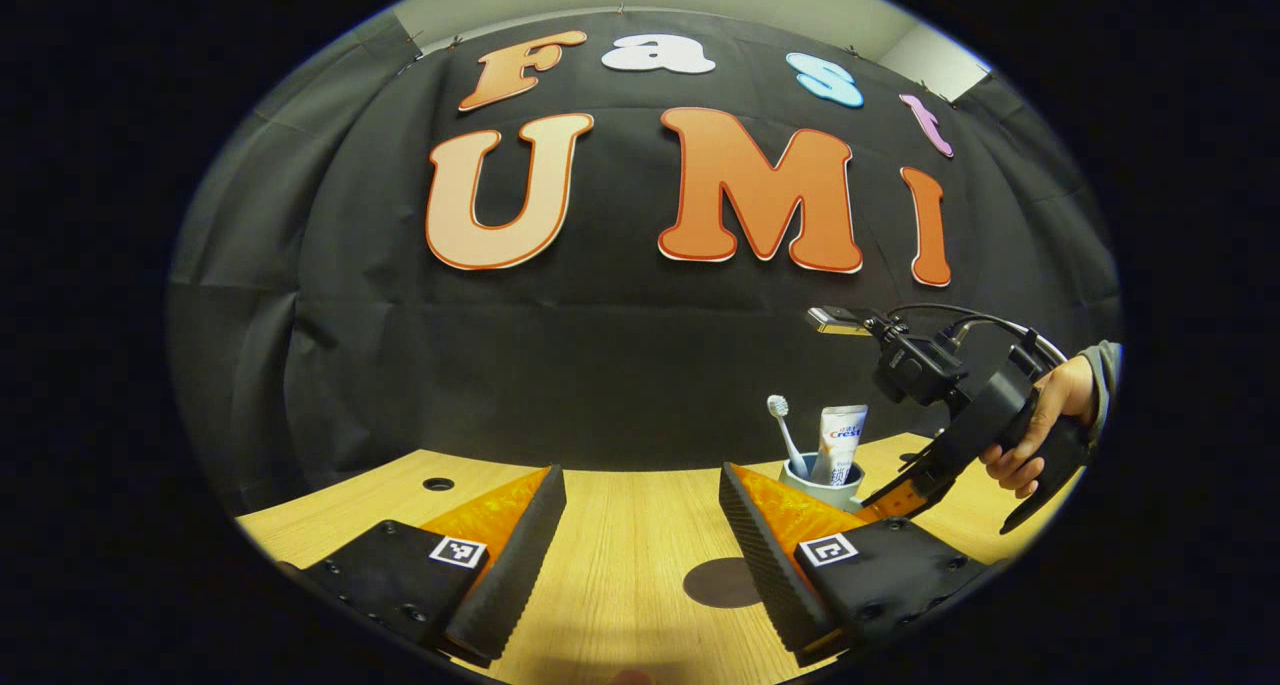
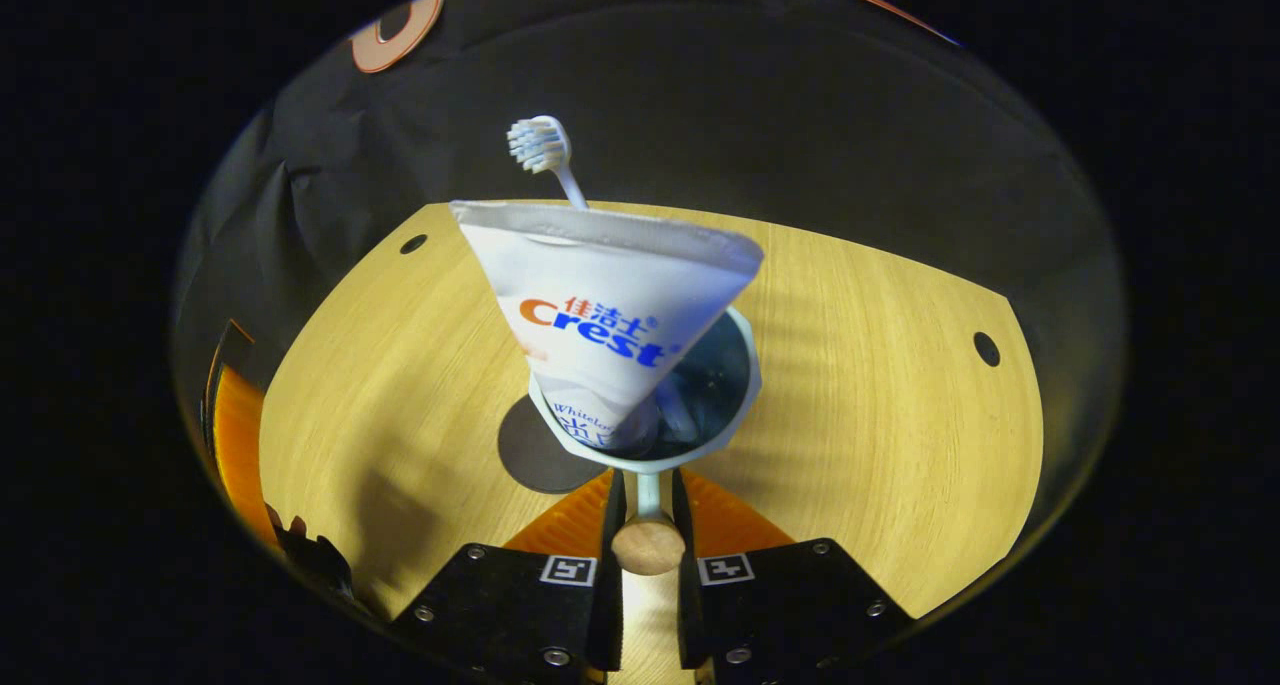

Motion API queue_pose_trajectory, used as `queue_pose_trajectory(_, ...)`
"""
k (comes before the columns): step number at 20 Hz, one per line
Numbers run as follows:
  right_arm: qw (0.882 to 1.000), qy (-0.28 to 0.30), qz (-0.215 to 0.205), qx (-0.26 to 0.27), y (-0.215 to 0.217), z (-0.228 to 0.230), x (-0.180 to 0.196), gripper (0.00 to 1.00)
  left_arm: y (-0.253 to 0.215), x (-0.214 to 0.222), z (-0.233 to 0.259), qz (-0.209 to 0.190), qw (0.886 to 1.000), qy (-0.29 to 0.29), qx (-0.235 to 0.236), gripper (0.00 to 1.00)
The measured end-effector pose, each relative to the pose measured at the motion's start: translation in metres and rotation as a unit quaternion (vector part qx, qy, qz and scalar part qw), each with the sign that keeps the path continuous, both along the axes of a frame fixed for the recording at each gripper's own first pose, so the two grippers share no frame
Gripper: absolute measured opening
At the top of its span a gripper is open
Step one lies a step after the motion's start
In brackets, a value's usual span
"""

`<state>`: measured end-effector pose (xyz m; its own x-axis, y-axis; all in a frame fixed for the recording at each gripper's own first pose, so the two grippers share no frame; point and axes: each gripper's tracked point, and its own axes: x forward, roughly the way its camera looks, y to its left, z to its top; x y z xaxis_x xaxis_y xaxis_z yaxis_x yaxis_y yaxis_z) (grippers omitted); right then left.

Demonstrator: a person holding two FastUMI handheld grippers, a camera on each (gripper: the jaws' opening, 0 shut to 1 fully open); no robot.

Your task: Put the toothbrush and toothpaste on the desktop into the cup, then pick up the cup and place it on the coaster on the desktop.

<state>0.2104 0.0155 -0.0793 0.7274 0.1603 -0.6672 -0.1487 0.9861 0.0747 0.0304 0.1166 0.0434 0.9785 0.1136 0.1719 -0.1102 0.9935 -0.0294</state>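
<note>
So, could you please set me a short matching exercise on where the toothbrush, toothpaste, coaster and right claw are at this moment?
Things:
1. toothbrush
2. toothpaste
3. coaster
4. right claw

States:
A. lies bare on the desktop
B. shut on the handle of the cup
C. stands in the cup, bristles up
D. stands in the cup, flat crimped end up

Pairs: 1-C, 2-D, 3-A, 4-B

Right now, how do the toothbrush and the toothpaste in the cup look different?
The toothbrush is thin, with a small bristly head on top; the toothpaste is a wide tube with a flat end on top. The toothbrush stands behind the toothpaste in the right gripper view, its stem mostly hidden. Both stand in the cup, poking out above its rim.
</note>
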Motion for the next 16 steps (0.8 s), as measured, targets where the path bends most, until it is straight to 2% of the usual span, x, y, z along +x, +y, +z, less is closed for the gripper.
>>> queue_pose_trajectory(4,1.000,0.000,0.024,-0.001,-0.004,0.000,0.002,0.22,0.010,-0.003,0.005,0.014,1.000,-0.012,0.000,0.99)
queue_pose_trajectory(7,0.999,0.000,0.036,-0.008,-0.006,0.000,0.003,0.22,0.014,-0.004,0.006,0.020,1.000,-0.014,0.000,0.96)
queue_pose_trajectory(8,0.999,0.001,0.041,-0.011,-0.007,0.001,0.003,0.22,0.015,-0.005,0.005,0.021,1.000,-0.014,0.000,0.99)
queue_pose_trajectory(16,0.998,0.020,0.056,-0.029,-0.011,0.003,0.002,0.22,0.024,-0.009,0.009,0.035,0.999,-0.021,0.002,0.99)
